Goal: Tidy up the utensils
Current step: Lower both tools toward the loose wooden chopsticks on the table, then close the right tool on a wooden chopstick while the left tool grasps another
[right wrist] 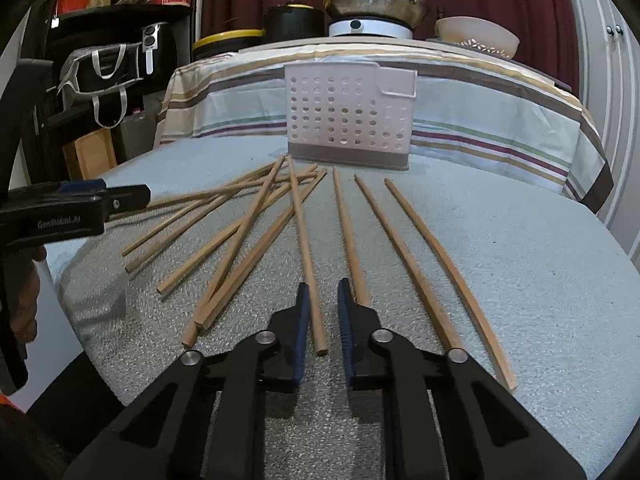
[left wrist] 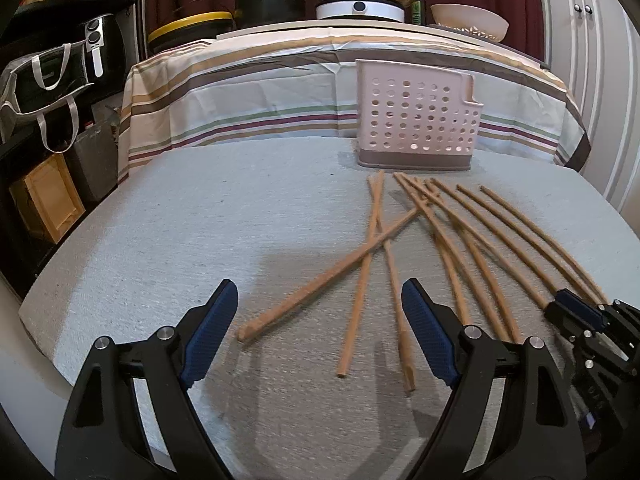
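Grey mat (right wrist: 500, 248) covers the table; striped cloth (left wrist: 248, 92) at 12 o'clock. Chopsticks (right wrist: 256, 216) lie before the holder (right wrist: 348, 120). Left gripper (left wrist: 320, 308) gapes, empty. Right gripper (right wrist: 322, 308) nearly shut around 1 chopstick (right wrist: 306, 248).

Both the left gripper (left wrist: 316, 308) and right gripper (right wrist: 323, 300) are black plastic, with ribbed blue jaws and silver pivot screws.

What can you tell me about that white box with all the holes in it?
The utensil holder is a pale, plastic-looking caddy with rows of round holes across its front wall, a darker greyish band along the bottom and a small squared notch at its top right corner. It stands upright on the grey mat, in front of the striped cloth. The chopsticks' far tips lie close before it. Nothing shows inside it.
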The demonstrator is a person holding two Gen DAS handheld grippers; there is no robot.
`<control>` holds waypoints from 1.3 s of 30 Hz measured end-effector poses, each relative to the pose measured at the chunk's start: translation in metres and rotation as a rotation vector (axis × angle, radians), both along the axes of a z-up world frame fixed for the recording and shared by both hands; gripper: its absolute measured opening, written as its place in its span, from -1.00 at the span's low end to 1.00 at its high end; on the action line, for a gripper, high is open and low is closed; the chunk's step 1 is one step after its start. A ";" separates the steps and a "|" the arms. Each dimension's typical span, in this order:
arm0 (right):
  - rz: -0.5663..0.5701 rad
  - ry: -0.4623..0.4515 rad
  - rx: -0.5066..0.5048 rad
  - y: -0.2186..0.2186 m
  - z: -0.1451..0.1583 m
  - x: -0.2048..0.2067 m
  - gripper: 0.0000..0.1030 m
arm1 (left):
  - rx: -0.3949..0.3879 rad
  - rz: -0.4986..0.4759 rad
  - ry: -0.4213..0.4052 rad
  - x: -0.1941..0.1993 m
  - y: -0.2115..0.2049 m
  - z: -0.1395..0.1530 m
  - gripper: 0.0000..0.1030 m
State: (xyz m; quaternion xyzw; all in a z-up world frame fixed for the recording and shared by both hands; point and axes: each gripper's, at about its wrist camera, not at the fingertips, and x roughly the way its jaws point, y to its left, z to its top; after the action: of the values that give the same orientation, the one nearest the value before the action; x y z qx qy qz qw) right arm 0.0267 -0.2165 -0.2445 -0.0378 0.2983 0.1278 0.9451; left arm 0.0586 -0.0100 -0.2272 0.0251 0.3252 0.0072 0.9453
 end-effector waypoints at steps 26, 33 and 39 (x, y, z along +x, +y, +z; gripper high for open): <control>-0.008 -0.018 -0.020 0.005 -0.003 0.002 -0.85 | -0.016 -0.129 0.015 0.011 0.031 -0.032 -0.25; -0.009 -0.019 -0.022 0.005 -0.003 0.003 -0.85 | -0.030 -0.193 0.025 0.003 0.023 -0.033 -0.51; -0.012 -0.021 -0.021 0.005 -0.003 0.003 -0.85 | -0.044 -0.217 0.015 -0.006 0.020 -0.034 -0.60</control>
State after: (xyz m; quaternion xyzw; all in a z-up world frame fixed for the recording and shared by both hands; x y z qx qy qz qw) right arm 0.0296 -0.2118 -0.2473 -0.0474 0.2901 0.1184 0.9485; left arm 0.0526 0.0098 -0.2611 0.0396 0.3276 -0.1023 0.9384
